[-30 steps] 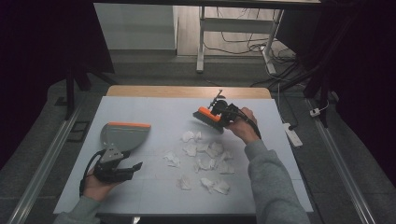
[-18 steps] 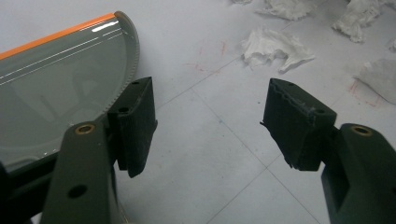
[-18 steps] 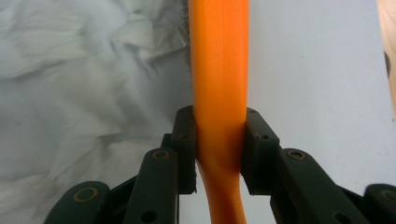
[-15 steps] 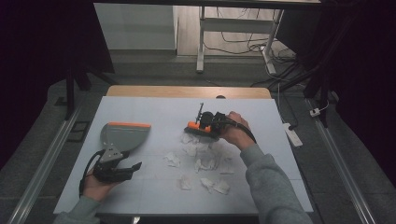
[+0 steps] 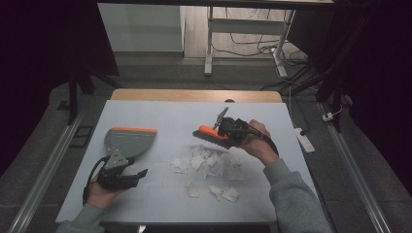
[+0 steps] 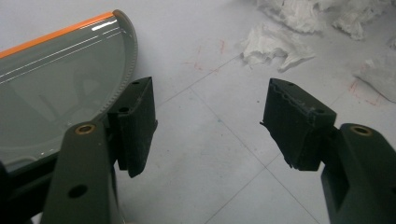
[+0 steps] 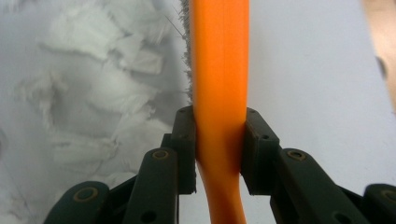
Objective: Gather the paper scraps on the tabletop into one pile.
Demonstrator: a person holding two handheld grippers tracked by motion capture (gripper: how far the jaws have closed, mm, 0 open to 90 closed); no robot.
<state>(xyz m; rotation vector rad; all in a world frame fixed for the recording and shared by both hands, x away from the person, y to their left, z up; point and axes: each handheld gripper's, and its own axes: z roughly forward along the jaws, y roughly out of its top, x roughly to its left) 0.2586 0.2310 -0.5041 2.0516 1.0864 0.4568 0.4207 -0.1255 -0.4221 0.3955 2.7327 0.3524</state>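
Observation:
My right gripper (image 5: 228,132) (image 7: 219,149) is shut on the orange brush (image 5: 210,134) (image 7: 219,70), its jaws clamped on the handle. The brush head sits just above the far edge of a pile of torn white paper scraps (image 5: 209,162) (image 7: 93,93) in the middle of the white table. A grey dustpan (image 5: 127,141) (image 6: 51,88) with an orange lip lies flat at the left. My left gripper (image 5: 138,174) (image 6: 208,121) stands open on the table just in front of the dustpan, nothing between its jaws; paper scraps (image 6: 275,42) lie beyond it.
The white sheet (image 5: 160,116) covers a wooden table whose bare far edge (image 5: 194,95) shows. A few loose scraps (image 5: 221,192) lie nearer the front. A white power strip (image 5: 304,140) lies off the table's right side. Table legs and cables stand beyond.
My right gripper has carried the brush leftward and nearer, from the far right of the table to the far edge of the paper pile. The left gripper has stayed put.

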